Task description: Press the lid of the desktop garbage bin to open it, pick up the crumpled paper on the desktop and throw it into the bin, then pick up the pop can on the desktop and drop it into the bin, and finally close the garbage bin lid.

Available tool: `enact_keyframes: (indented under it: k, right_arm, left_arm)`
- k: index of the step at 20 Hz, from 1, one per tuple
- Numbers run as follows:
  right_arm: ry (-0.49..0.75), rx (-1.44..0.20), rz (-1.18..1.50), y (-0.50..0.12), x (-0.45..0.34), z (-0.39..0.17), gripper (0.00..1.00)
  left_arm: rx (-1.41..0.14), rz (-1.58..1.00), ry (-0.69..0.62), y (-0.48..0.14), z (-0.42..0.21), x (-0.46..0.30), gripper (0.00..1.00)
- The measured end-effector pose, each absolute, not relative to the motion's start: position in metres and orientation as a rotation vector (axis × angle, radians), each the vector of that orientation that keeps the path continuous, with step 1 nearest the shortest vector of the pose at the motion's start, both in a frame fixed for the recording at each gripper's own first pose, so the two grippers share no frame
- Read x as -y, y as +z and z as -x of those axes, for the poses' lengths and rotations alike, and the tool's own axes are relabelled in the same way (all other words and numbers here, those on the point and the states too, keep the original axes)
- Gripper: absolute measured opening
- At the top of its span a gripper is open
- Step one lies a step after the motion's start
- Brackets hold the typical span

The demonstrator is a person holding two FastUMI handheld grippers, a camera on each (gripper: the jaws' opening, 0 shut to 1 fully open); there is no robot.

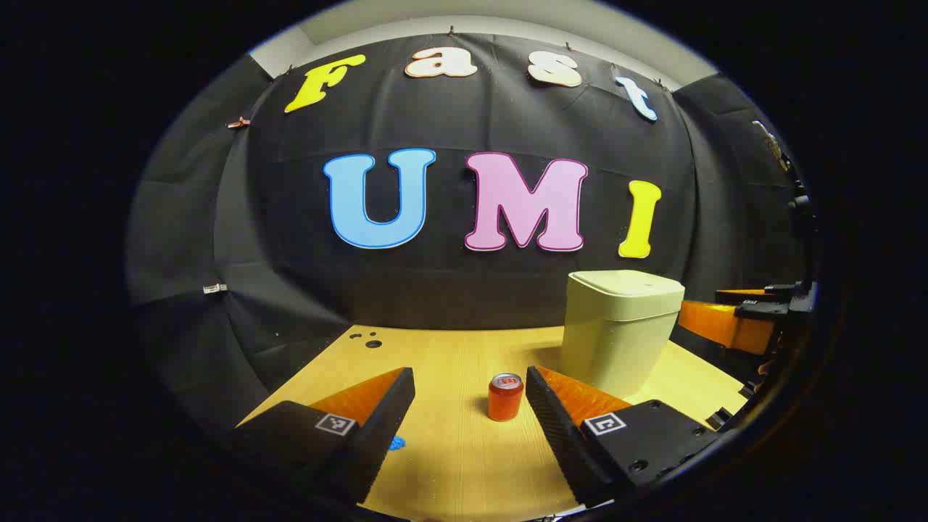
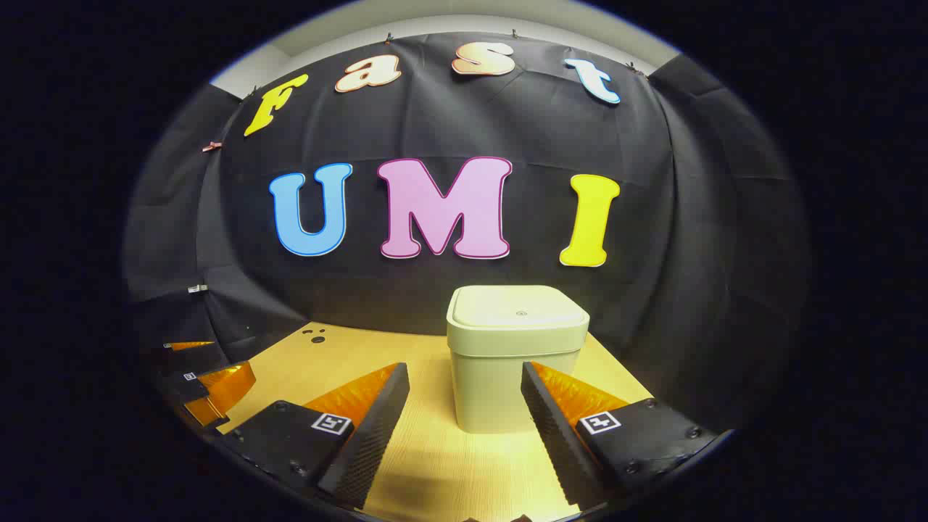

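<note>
From the left gripper view I see my left gripper [image 1: 470, 406] spread wide above the wooden table [image 1: 449, 464], holding nothing — the pop can [image 1: 504, 396] stands upright just ahead between its fingers, and a bit of blue crumpled paper [image 1: 396, 441] peeks out beside the left finger. The garbage bin [image 1: 620, 330] sits to the right, lid down. In the right gripper view my right gripper [image 2: 464, 402] is also wide and empty, the bin directly ahead — its lid [image 2: 516, 312] is shut.
</note>
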State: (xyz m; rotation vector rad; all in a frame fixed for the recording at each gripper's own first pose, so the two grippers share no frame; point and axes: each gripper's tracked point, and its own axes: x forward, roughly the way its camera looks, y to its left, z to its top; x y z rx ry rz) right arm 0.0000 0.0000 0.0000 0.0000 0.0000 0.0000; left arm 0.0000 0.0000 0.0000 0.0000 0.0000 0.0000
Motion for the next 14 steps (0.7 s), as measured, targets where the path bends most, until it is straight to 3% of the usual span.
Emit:
enact_keyframes:
  k: [14]
  right_arm:
    - [-0.007, -0.009, 0.025, -0.001, 0.009, -0.009, 0.98]
  left_arm:
    - [-0.016, -0.004, -0.021, -0.007, -0.011, 0.009, 0.99]
